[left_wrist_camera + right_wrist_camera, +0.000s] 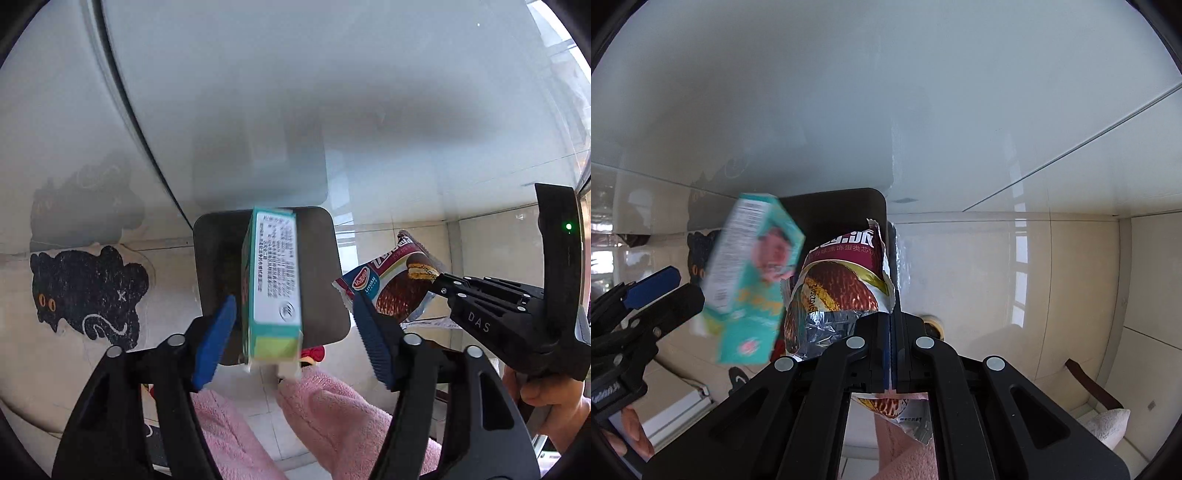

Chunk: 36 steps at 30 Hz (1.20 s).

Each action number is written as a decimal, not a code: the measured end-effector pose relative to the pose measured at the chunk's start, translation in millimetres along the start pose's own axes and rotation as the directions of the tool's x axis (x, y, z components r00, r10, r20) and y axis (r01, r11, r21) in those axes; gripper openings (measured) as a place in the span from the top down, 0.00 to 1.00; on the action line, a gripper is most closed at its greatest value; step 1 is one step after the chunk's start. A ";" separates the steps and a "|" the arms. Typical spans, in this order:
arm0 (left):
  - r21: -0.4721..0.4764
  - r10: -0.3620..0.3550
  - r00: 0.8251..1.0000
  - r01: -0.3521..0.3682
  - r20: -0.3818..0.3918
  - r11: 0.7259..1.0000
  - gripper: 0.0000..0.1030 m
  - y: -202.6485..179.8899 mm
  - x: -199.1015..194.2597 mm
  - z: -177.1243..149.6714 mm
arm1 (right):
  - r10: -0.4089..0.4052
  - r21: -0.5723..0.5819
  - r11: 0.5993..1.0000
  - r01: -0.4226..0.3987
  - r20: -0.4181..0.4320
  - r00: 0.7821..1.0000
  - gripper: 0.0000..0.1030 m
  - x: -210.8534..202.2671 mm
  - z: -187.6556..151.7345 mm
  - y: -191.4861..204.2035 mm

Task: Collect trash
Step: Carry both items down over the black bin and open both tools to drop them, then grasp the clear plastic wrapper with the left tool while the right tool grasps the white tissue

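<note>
A teal carton point(273, 288) hangs in the air between the spread blue pads of my left gripper point(295, 332), touching neither; it is motion-blurred in the right wrist view point(753, 280). It is above a dark square bin point(317, 266) on the floor, whose rim also shows in the right wrist view point(849, 206). My right gripper point(890, 332) is shut on a torn chocolate pie wrapper point(842, 273), held beside the bin; it shows in the left wrist view point(439, 280) with the wrapper point(391, 284).
A white cabinet front point(332, 92) stands behind the bin. A black cat sticker point(88, 295) lies on the tiled floor at left. Pink slippers point(325, 417) are below the grippers. A white cloth point(1108, 424) lies at lower right.
</note>
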<state>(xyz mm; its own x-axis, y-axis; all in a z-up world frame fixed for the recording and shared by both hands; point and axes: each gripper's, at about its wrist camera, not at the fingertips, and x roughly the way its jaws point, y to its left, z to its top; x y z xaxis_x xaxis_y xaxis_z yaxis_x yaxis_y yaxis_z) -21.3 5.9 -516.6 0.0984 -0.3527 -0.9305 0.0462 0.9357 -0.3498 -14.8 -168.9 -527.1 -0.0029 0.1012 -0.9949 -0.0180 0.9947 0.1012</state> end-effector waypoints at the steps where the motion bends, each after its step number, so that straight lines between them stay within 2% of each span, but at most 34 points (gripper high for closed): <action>1: 0.000 -0.002 1.000 0.002 0.003 1.000 0.36 0.6 -1.0 1.0 | 0.004 0.006 1.000 -0.004 -0.003 1.000 0.98 2.0 2.2 -1.1; 4: -0.019 0.019 1.000 -0.019 0.014 1.000 0.33 2.8 -4.8 2.5 | 0.027 0.018 0.999 -0.026 -0.022 0.999 0.98 5.4 2.7 -4.4; 12: -0.073 0.072 0.997 -0.070 0.028 0.995 0.30 26.5 -24.7 -2.6 | 0.099 -0.008 0.995 -0.100 -0.083 0.992 0.93 22.1 9.0 28.3; 14: -0.088 0.080 0.996 -0.077 0.032 0.993 0.28 35.3 -30.9 -3.0 | 0.111 -0.015 0.993 -0.113 -0.097 0.989 0.76 24.0 11.3 32.8; 15: -0.097 0.080 0.996 -0.076 0.035 0.992 0.26 34.1 -37.3 -2.5 | 0.113 -0.014 0.993 -0.115 -0.096 0.989 0.45 22.8 11.0 33.9; 16: -0.105 0.080 0.996 -0.075 0.040 0.992 0.26 36.8 -40.6 -2.2 | 0.121 -0.011 0.992 -0.123 -0.080 0.989 0.35 21.1 11.8 33.8; 17: -0.110 0.081 0.996 -0.076 0.046 0.991 0.26 39.9 -44.1 -2.3 | 0.117 -0.011 0.993 -0.118 -0.058 0.991 0.36 17.1 12.2 33.3; 21: -0.109 0.094 0.993 -0.087 0.064 0.990 0.23 42.1 -54.5 -1.6 | 0.114 -0.017 0.993 -0.115 -0.059 0.992 0.36 7.4 17.5 31.8; 22: -0.110 0.094 0.993 -0.086 0.067 0.990 0.21 40.9 -58.3 -1.8 | 0.119 -0.018 0.993 -0.120 -0.055 0.991 0.31 3.0 17.9 30.7; 25: -0.109 0.102 0.991 -0.093 0.088 0.990 0.11 35.2 -75.2 -4.5 | 0.133 -0.039 0.990 -0.134 -0.026 0.991 0.14 -24.4 13.4 24.1; 28: -0.104 0.108 0.989 -0.097 0.105 0.990 0.08 23.3 -97.1 -7.2 | 0.151 -0.060 0.987 -0.151 -0.009 0.988 0.03 -59.4 3.7 12.7; 32: -0.058 0.128 0.982 -0.121 0.142 0.991 0.08 -5.6 -135.9 -8.5 | 0.190 -0.046 0.981 -0.190 -0.004 0.982 0.03 -112.3 -8.7 -7.6; 36: 0.007 0.109 0.965 -0.114 0.240 0.993 0.08 -36.6 -190.4 -9.7 | 0.192 -0.062 0.981 -0.186 0.101 0.976 0.03 -184.2 -18.1 -28.4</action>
<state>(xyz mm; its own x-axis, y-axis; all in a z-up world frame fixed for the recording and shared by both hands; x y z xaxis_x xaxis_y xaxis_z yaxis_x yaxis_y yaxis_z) -51.4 39.0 -327.7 0.3388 -0.2402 -0.9097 0.0416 0.9697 -0.2406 -31.9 -216.1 -346.8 0.0947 0.2913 -0.9519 -0.0792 0.9554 0.2845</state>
